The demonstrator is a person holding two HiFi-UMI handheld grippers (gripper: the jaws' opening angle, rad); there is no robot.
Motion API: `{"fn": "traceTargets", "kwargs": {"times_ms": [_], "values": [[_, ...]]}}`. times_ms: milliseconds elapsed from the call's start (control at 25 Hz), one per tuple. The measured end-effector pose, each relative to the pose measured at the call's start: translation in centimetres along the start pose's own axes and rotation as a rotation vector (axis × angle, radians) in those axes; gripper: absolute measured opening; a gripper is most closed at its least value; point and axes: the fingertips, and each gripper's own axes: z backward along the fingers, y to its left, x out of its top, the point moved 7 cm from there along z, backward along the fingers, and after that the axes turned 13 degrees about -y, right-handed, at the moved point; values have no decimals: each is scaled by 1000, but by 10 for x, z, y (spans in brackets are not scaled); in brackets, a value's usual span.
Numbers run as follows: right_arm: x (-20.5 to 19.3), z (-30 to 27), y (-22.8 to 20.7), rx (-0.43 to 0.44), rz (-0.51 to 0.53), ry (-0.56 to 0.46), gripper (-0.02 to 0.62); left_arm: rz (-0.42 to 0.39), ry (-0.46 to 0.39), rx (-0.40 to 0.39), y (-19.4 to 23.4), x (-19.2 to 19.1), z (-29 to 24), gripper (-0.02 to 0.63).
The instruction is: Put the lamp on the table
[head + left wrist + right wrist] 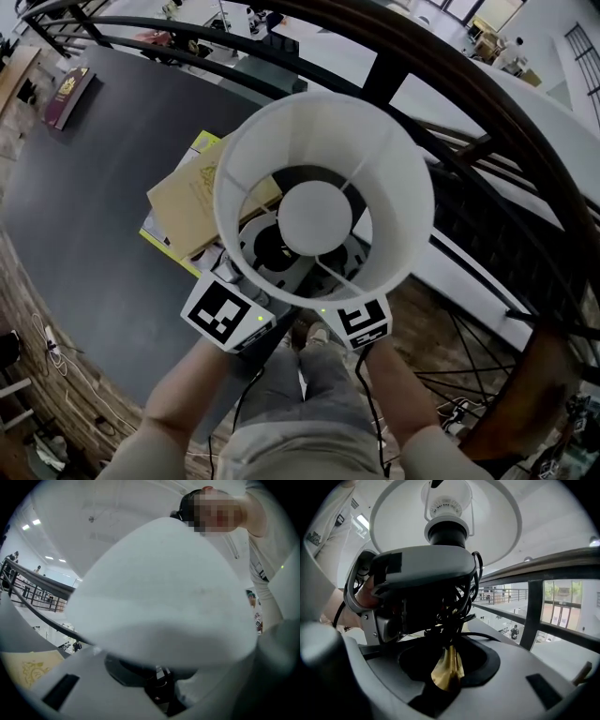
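The lamp's white shade (234, 159) fills the middle of the head view, seen from above with its round bulb (314, 217) inside. My left gripper (246, 300) and right gripper (349, 305) reach under the shade from the near side and carry the lamp above the table's near edge. In the right gripper view a brass stem (447, 670) sits pinched between my right gripper's (447, 679) jaws, with the left gripper (417, 588) facing it under the shade (497, 522). In the left gripper view the shade (164, 588) hides most; a dark stem stands between my left gripper's (159, 688) jaws.
The dark round table (94, 206) lies to the left, with tan and yellow books (187, 202) under the lamp and a dark red book (67, 96) at its far side. A curved dark railing (487, 122) runs on the right. Cables (56, 352) lie on the brick floor.
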Motion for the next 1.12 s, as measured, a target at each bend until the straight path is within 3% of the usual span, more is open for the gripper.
{"fn": "traceTargets", "kwargs": {"times_ms": [760, 1120], "values": [[-9, -5, -1, 10, -21, -92, 110, -45, -21, -16, 5, -4, 4, 94], [-10, 3, -2, -16, -45, -71, 134, -85, 11, -37, -1, -7, 8, 98]]}}
